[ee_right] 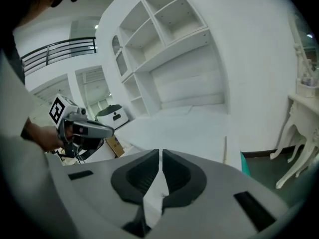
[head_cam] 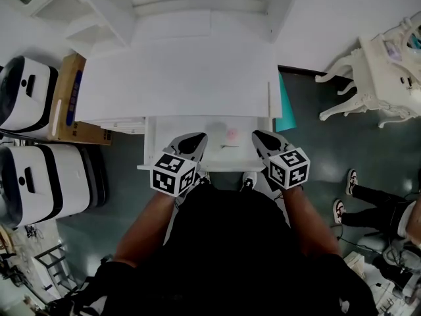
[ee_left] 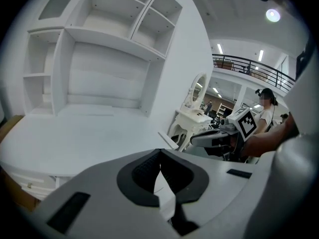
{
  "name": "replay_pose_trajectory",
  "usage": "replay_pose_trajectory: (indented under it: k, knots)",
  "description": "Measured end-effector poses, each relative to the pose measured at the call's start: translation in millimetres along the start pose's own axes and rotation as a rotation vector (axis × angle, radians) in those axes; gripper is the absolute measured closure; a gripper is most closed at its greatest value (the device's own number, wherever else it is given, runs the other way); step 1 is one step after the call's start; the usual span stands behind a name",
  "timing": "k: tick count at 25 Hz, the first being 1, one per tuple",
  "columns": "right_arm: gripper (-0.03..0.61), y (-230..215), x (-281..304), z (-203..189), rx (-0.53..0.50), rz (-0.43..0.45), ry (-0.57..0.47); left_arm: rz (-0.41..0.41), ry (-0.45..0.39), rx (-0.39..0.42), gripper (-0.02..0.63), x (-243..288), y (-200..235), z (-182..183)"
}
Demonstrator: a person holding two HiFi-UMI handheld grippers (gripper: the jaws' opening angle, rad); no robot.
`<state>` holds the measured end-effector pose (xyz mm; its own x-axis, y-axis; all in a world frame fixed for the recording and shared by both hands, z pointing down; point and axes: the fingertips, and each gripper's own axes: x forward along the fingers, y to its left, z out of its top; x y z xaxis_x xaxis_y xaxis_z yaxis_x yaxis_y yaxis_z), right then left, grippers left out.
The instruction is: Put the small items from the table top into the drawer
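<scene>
The white desk top (head_cam: 177, 78) lies bare under its hutch shelves. Below its front edge the drawer (head_cam: 172, 128) stands pulled out. A small pink item (head_cam: 231, 135) and a faint grey item (head_cam: 216, 128) lie inside it. My left gripper (head_cam: 195, 138) hovers over the drawer's left part, and my right gripper (head_cam: 260, 137) over its right part. In the left gripper view the left gripper (ee_left: 159, 152) has its jaws together with nothing between them. The right gripper (ee_right: 160, 154) in its own view is likewise shut and empty.
Two white rounded machines (head_cam: 26, 94) (head_cam: 46, 183) and a cardboard box (head_cam: 66, 101) stand left of the desk. A teal panel (head_cam: 284, 104) leans at the desk's right side. A white ornate dressing table (head_cam: 381, 78) and a person's legs (head_cam: 368, 199) are at the right.
</scene>
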<state>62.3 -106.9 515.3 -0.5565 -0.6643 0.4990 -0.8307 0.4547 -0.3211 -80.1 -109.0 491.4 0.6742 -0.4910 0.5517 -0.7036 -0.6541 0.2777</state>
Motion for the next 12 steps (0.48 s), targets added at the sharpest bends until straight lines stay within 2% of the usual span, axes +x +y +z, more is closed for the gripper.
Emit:
replay_pose_trajectory:
  k: [3, 12]
  knots:
    - [0.545, -11.0, -16.5, 9.0, 0.053, -0.017, -0.046, -0.015, -0.017, 0.010, 0.603, 2.1, -5.9, 7.9]
    - [0.548, -26.3, -38.6, 6.0, 0.073, -0.066, -0.081, -0.056, -0.027, 0.015, 0.603, 6.1, -19.0, 15.2]
